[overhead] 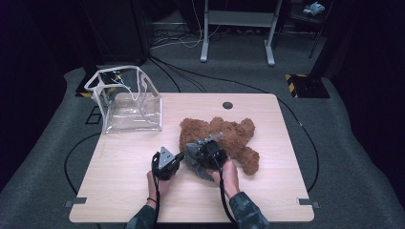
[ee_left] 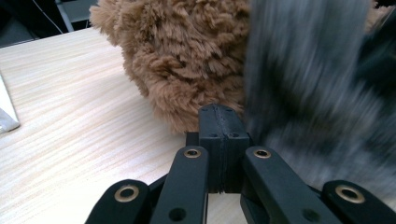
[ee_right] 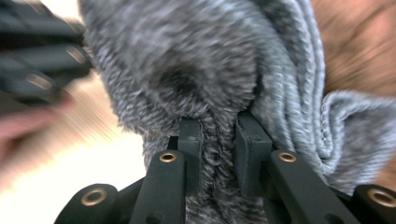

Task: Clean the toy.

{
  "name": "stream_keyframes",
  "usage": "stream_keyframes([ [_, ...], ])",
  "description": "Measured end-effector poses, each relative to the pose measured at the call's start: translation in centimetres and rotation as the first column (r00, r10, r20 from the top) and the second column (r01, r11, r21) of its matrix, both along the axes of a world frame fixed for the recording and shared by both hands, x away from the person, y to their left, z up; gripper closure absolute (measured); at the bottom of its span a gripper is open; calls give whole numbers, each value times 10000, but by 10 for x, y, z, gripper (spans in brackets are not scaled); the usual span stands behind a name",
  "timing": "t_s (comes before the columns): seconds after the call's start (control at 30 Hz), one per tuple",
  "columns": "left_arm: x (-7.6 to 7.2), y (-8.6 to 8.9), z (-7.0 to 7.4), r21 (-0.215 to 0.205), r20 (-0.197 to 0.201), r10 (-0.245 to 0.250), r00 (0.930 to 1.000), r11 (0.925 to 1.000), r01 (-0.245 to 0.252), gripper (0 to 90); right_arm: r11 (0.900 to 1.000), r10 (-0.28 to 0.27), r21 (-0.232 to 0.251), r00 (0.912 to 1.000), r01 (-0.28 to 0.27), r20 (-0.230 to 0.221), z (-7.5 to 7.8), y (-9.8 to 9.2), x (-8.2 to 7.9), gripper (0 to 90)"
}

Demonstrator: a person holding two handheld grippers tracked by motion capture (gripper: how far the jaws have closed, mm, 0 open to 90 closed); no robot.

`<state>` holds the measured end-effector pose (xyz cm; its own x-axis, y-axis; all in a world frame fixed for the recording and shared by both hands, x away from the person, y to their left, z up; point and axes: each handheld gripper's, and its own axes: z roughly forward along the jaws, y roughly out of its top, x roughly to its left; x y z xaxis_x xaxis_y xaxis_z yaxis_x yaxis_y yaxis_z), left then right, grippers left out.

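Black jaws of the right gripper [ee_right: 219, 144] rose from the bottom of the right gripper view, pinched nearly together on a fold of a grey knitted garment [ee_right: 196, 70], its ribbed edge bunched between the pads. Behind it, at the upper right, lay the brown plush teddy bear [ee_right: 359, 42]. The knit looked soft, light and limp, so I judged it would sag and stretch from any single hold; a thick ribbed hem seemed the surest place to take it.

From the left gripper view, the left gripper [ee_left: 223, 133] had its jaws pressed fully together with nothing between them. It rested just short of the bear's shaggy fur [ee_left: 182, 60], with the grey knit [ee_left: 303, 79] blurred at the right and the pale wooden table [ee_left: 70, 121] beneath.

Seen from the high view, the person's two hands sat near the table's [overhead: 119, 171] front edge. The left gripper [overhead: 177, 156] hovered just beside the right gripper [overhead: 203, 145], which held the garment [overhead: 196, 162] against the bear's [overhead: 229, 136] lower side, touching it. The bear lay flat in the middle of the table, bulky but probably light and squashy; a limb or the torso would give the best purchase. A clear plastic zip bag with white trim [overhead: 126, 102] stood open at the far left corner, well apart.
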<state>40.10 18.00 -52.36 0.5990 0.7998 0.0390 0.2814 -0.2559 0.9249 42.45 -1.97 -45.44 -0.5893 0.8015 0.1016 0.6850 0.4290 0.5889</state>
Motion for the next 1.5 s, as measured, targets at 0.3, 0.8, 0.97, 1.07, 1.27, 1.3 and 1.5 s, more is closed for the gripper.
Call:
stream_keyframes([
  [0.3, 0, -1, 0, 66, 44, 22, 10000, 10000, -22, 900, 9987, -344, 400, 9984, 326, 453, 21, -1, 13, 746],
  [0.8, 0, 0, 0, -38, 49, 62, 10000, 10000, -62, 897, 9999, -107, 125, 9980, 115, -628, -15, -8, 4, 746],
  [0.97, 0, 0, 0, -41, 75, 107, 9999, 9999, -106, 892, 9969, -334, 722, 9994, 328, 85, 11, -34, -9, 743],
  [1.07, 0, 0, 0, -12, 31, 100, 9999, 9999, -100, 883, 9946, -740, 777, 9954, 691, 615, 27, -52, -16, 744],
  [1.27, 0, 0, 0, 4, -15, 116, 9999, 9999, -116, 878, 9826, -1743, 867, 9765, 1642, 1266, 44, -92, -22, 752],
  [1.3, 0, -1, 0, -21, 14, 140, 9999, 9999, -140, 878, 9804, -1877, 858, 9735, 1774, 1310, 46, -103, -23, 753],
  [1.5, 0, 0, 0, 28, -43, 131, 9999, 9999, -131, 869, 9608, -2749, 822, 9489, 2649, 1547, 46, -139, -24, 758],
])
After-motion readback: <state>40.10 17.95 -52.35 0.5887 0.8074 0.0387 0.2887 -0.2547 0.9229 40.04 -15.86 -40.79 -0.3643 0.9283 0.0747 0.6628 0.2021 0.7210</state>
